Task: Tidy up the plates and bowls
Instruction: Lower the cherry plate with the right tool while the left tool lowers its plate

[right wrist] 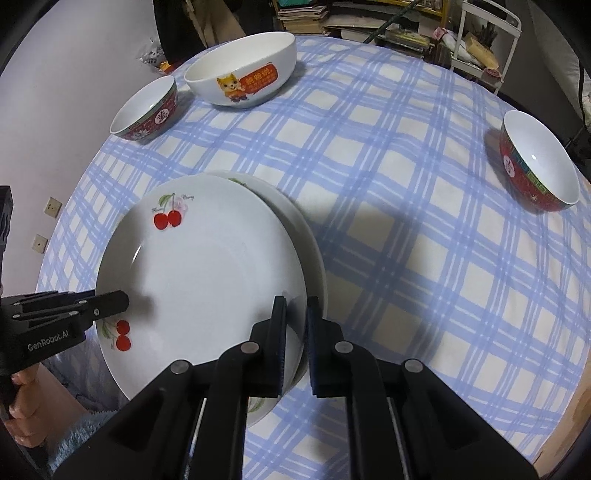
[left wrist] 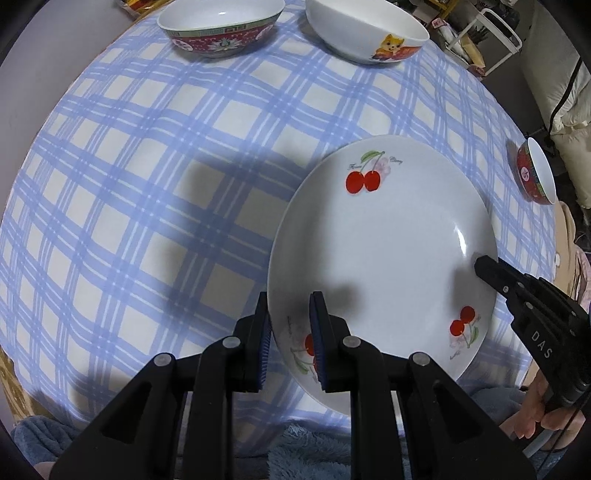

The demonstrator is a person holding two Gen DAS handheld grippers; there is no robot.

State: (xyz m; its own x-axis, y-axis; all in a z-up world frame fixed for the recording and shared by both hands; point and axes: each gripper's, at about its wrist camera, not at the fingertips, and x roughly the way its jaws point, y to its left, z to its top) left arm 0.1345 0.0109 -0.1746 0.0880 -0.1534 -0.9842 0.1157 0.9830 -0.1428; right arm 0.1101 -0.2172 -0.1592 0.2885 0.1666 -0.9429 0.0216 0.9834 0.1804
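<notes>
A white cherry plate [left wrist: 384, 240] [right wrist: 207, 273] is held by both grippers. My left gripper [left wrist: 291, 332] is shut on its left rim; it also shows in the right wrist view [right wrist: 122, 301]. My right gripper [right wrist: 295, 332] is shut on its right rim; it also shows in the left wrist view [left wrist: 484, 266]. A second cherry plate [right wrist: 310, 243] lies under it, offset to the right, on the checked tablecloth [right wrist: 406, 221]. A white fox bowl [left wrist: 365, 29] [right wrist: 243, 70] and a red patterned bowl [left wrist: 221, 27] [right wrist: 147, 109] stand at the far side. Another red bowl [left wrist: 535, 171] [right wrist: 537, 162] stands at the right.
A white metal rack [right wrist: 491, 40] and stacked books and boxes [right wrist: 306, 14] stand beyond the table's far edge. A blue fleece sleeve [left wrist: 303, 450] lies at the near edge. A wall with sockets [right wrist: 53, 206] is on the left.
</notes>
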